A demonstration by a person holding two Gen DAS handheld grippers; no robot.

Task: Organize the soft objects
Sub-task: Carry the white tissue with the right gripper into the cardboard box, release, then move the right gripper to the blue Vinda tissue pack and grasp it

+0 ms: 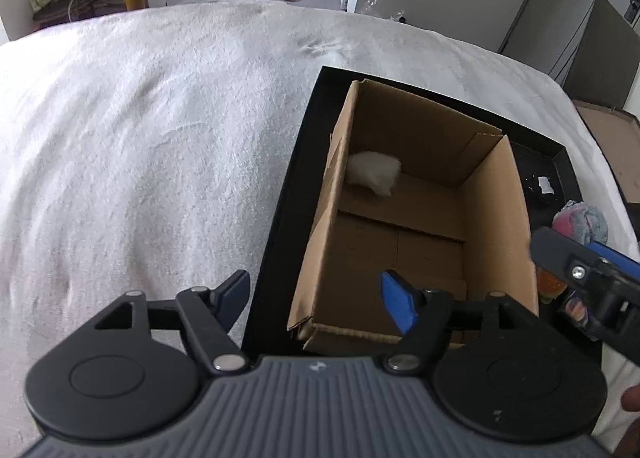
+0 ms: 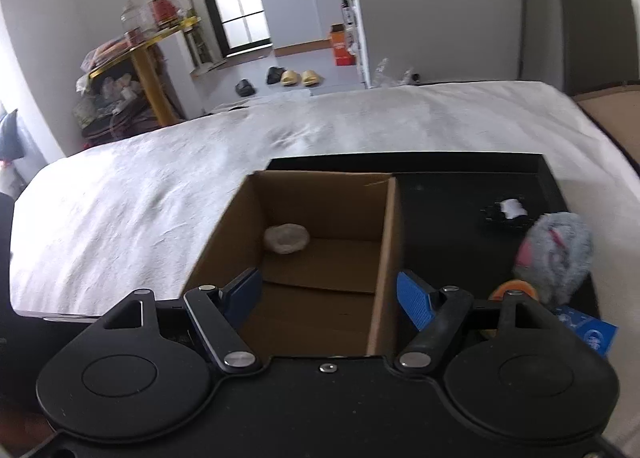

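Note:
An open cardboard box point(image 1: 492, 217) point(image 2: 390, 242) stands in a black tray point(image 1: 280, 217) point(image 2: 460, 177) on a white-covered bed. A white soft lump point(image 1: 374, 173) point(image 2: 287, 238) lies in the box's far left corner. A grey-and-pink fluffy soft thing point(image 1: 580, 219) point(image 2: 554, 254) lies in the tray right of the box, with an orange object point(image 2: 514, 290) beside it. My left gripper point(image 1: 316, 298) is open and empty over the box's near left corner. My right gripper point(image 2: 330, 294) is open and empty above the box's near end; its body shows in the left wrist view point(image 1: 592, 274).
The white bedcover point(image 1: 140, 137) point(image 2: 140, 197) spreads left of and behind the tray. A small white scrap point(image 2: 512, 207) lies on the tray floor. A blue card point(image 2: 592, 332) lies at the tray's near right. Slippers and an orange box stand on the floor beyond the bed.

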